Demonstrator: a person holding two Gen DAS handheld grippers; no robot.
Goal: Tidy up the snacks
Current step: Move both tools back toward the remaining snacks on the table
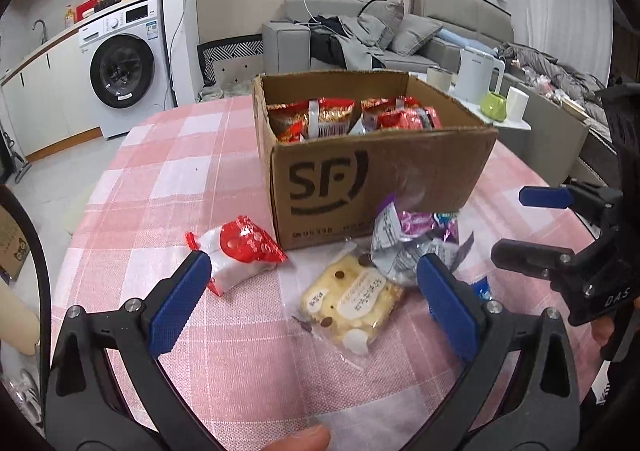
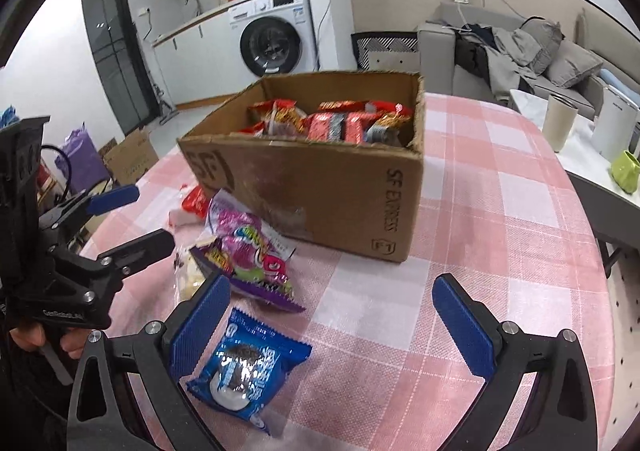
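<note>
A round table covered in a pink checked cloth is seen, and on it a cardboard box printed "SF" is set, open at the top and already partly filled with red snack packets.

Four loose snacks are left on the cloth in front of the box: a purple candy bag lying against the box wall, a clear-wrapped yellow pastry just beside it, a red-and-white packet near the box corner, and a blue cookie packet nearest the table edge.

The left gripper is held with its jaws wide apart, nothing between them, the pastry lying on the cloth in the gap. The right gripper is likewise spread and empty; the blue packet is touched or overlapped by its left pad, not straddled.

From here, trouble is likely to come from the wrappers. Slippery film may be pinched at one corner only and slid out during the lift. The soft pastry may be crushed by a full squeeze. Since both grippers are crowded over the same small cluster, they may be knocked together, or the blue packet may be pushed off the table.
</note>
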